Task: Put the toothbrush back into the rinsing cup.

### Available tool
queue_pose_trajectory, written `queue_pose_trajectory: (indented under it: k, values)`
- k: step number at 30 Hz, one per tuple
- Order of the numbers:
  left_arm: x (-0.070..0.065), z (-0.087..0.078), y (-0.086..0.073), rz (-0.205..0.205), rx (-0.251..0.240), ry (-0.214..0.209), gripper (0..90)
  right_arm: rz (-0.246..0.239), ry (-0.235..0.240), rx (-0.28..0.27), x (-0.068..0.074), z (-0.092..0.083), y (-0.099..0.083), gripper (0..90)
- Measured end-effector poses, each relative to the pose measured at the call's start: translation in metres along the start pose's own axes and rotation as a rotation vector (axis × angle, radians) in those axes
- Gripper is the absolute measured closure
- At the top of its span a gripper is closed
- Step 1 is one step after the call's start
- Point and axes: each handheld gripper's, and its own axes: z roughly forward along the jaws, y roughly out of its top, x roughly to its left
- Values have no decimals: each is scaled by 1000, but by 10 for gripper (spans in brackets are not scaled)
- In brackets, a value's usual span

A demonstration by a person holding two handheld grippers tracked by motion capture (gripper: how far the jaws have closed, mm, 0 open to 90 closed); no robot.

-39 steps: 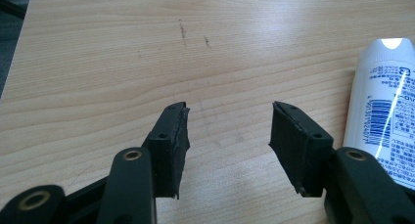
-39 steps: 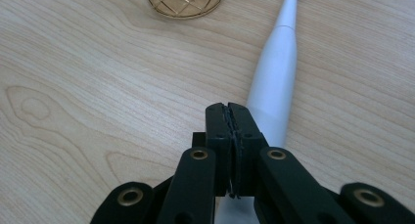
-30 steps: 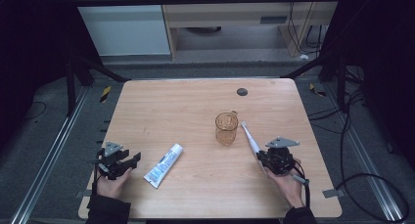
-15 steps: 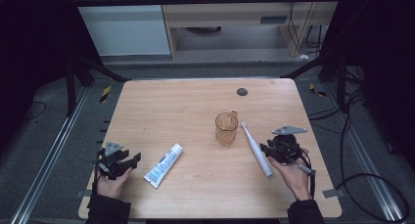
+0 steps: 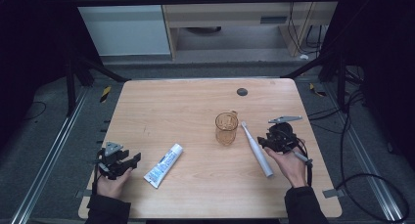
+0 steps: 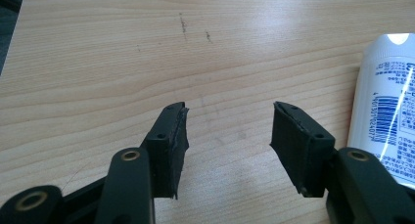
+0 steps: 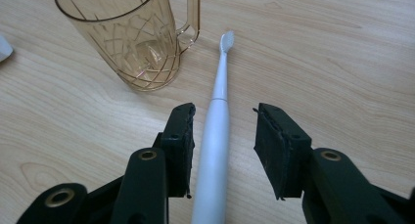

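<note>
The white toothbrush (image 5: 257, 148) lies flat on the worktop (image 5: 195, 106), its head just beside the amber mug (image 5: 226, 127). The right hand-held gripper (image 5: 266, 142) has just been opening; its jaws stand released on either side of the handle. The left hand-held gripper (image 5: 129, 160) rests unclenched, near the toothpaste tube (image 5: 163, 165), well away from the mug.

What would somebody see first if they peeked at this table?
Probably the see-through amber mug standing near the middle of the wooden table, with a white toothbrush lying just right of it. The right gripper hangs open over the toothbrush, and a white toothpaste tube lies near the left gripper.
</note>
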Motion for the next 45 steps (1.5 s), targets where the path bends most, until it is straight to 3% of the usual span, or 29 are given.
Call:
queue_pose_trajectory:
  k: [20, 45]
  values:
    - [0, 1, 0, 4, 13, 5, 461, 0, 7, 132, -4, 33, 21, 608]
    - [1, 2, -1, 9, 27, 7, 459, -37, 10, 282, -2, 69, 17, 638]
